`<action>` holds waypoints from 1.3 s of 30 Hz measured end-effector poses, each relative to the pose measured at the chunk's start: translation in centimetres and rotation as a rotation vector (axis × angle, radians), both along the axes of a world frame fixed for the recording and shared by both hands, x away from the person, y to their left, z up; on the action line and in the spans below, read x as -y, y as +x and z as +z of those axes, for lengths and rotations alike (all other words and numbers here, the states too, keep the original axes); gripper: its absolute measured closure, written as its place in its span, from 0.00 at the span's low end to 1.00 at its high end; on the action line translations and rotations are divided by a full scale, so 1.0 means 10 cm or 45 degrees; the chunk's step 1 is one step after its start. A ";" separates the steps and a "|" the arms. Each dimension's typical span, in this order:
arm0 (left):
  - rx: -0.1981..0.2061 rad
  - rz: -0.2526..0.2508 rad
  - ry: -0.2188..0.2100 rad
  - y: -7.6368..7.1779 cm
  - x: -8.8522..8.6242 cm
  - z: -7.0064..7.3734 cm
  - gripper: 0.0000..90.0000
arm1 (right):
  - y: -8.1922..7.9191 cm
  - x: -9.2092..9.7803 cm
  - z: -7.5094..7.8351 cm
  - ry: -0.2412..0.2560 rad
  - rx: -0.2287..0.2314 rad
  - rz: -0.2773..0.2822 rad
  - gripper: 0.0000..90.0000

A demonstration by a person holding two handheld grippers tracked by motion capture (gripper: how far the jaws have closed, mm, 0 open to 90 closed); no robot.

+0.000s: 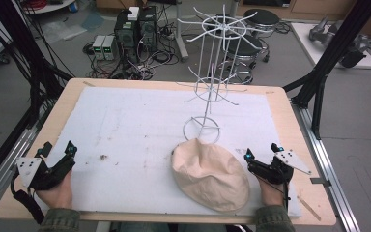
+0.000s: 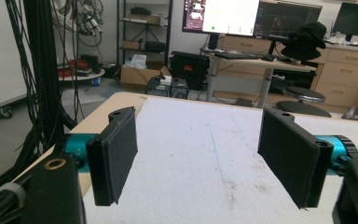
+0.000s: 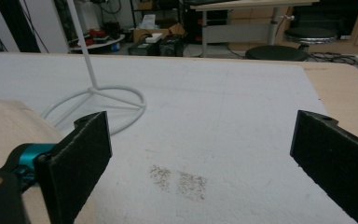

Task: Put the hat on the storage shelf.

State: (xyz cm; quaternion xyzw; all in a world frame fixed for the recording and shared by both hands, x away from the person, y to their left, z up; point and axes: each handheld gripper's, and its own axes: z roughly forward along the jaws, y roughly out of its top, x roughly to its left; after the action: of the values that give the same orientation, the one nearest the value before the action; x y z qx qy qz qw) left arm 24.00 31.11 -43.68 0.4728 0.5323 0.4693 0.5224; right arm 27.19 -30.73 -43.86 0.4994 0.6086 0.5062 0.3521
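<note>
The cap (image 1: 211,174) near the right was plain pale beige, without pattern. Behind it the wire rack (image 1: 212,72) was white. The mat (image 1: 135,130) was off-white with small brown stains, over a light wooden table (image 1: 280,104). Both the left gripper (image 1: 58,150) and the right gripper (image 1: 262,151) were black, with teal fittings.

Beige cloth cap (image 1: 211,171), soft and slightly rumpled, lying crown-up on the white mat near the table's front edge, right of centre, just beside the right gripper. Its far edge rises into a peak that touches or overlaps the ring base of the white wire rack (image 1: 207,92). In the right gripper view the cap (image 3: 7,130) occupies the lower left, next to the ring base.
</note>
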 end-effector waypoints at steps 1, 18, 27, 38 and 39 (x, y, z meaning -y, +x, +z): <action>0.000 0.000 0.000 0.00 0.00 0.00 0.31 | 0.00 0.00 0.00 0.004 0.002 0.005 0.05; -0.007 -0.043 0.027 0.05 0.06 -0.01 0.30 | -0.10 -0.07 0.28 0.010 0.093 0.145 0.04; -0.014 -0.046 0.027 0.05 0.06 -0.01 0.30 | -0.12 -0.14 0.38 0.025 0.082 0.189 0.04; -0.029 -0.042 0.032 0.06 0.07 -0.02 0.31 | -0.13 -0.32 0.42 0.002 0.041 0.323 0.04; -0.029 -0.042 0.032 0.06 0.07 -0.02 0.31 | -0.13 -0.34 0.42 -0.010 0.038 0.341 0.04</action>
State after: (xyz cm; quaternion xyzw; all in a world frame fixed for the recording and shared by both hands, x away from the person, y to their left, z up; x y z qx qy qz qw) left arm 24.59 30.42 -43.83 0.4934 0.5242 0.4619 0.5180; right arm 25.87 -27.31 -39.69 0.4046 0.6665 0.5537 0.2925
